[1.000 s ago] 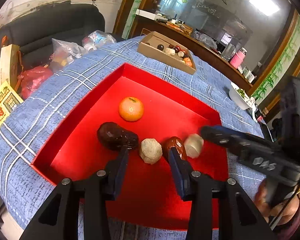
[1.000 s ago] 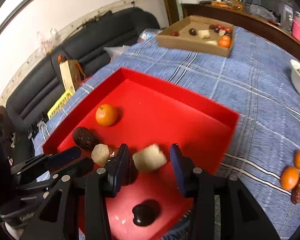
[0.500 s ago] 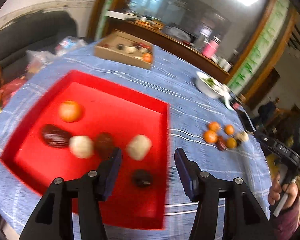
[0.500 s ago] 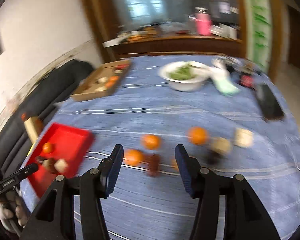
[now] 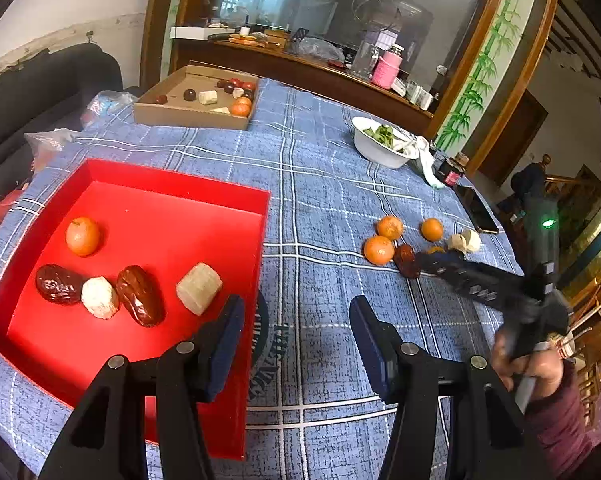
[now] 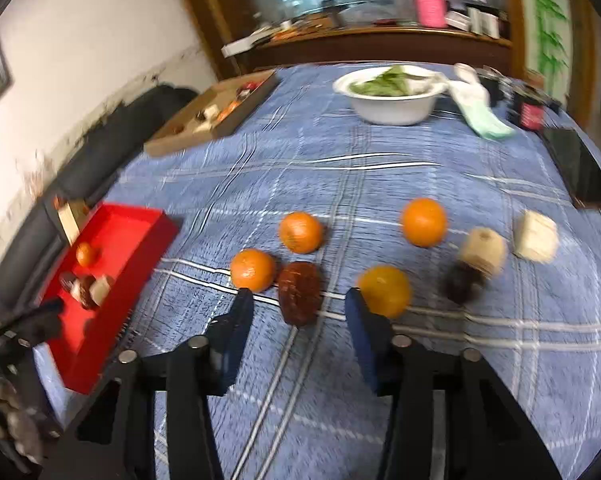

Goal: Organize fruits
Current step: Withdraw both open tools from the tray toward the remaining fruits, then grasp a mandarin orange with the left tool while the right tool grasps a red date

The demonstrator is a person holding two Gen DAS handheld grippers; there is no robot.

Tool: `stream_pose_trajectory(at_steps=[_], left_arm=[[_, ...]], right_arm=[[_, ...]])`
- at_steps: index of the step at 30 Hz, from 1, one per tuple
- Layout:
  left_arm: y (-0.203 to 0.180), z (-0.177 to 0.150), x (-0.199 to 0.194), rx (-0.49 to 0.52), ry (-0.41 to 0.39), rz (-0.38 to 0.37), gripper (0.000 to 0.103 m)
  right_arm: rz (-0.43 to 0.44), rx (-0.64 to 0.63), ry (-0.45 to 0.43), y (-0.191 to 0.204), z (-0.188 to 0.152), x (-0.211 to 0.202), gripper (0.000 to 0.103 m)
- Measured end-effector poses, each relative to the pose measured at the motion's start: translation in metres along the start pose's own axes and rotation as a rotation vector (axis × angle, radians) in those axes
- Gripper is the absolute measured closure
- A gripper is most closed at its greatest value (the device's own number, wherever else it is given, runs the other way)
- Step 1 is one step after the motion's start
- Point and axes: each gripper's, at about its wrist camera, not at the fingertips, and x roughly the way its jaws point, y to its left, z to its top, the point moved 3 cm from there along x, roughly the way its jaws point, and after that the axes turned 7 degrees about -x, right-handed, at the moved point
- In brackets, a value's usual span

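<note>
Dates next, I'd guess: right gripper [image 6: 299, 306], jaws parted and just narrowing, empty, straddles the brown date [image 6: 299, 297] at twelve o'clock; keep it centred, squeeze gently.

Dark round print on tablecloth [image 5: 265, 344], lettering illegible; no other readable text.

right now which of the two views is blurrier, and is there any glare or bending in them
Right wrist view: motion-smeared throughout, worst on the pale chunk and the red tray; the white bowl is soft. Left wrist view: sharp, tray edges crisp, ceiling light blown out at the top. Both: fisheye curves the blue tablecloth lines, with dark corners.
</note>
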Motion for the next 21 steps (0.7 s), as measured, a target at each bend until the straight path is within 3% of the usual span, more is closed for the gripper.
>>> stream_pose_trajectory(at_steps=[5, 8, 12, 21], left_arm=[[0.002, 0.006, 0.005, 0.000, 0.004, 0.013, 0.046], [-0.005, 0.010, 0.014, 0.013, 0.013, 0.016, 0.046], [-0.025, 0.017, 0.033, 0.052, 0.035, 0.014, 0.046], [-0.096, 0.021, 0.100, 0.226, 0.081, 0.022, 0.046]], right_arm=[[-0.032, -0.036, 0.044, 0.004, -0.002, 0.030, 0.066], [-0.045, -0.052, 0.028, 0.006, -0.003, 0.031, 0.075], [-0.035, -0.030, 0.006, 0.002, -0.002, 0.024, 0.076], [0.006, 0.158, -0.118, -0.047, 0.007, -0.016, 0.075]])
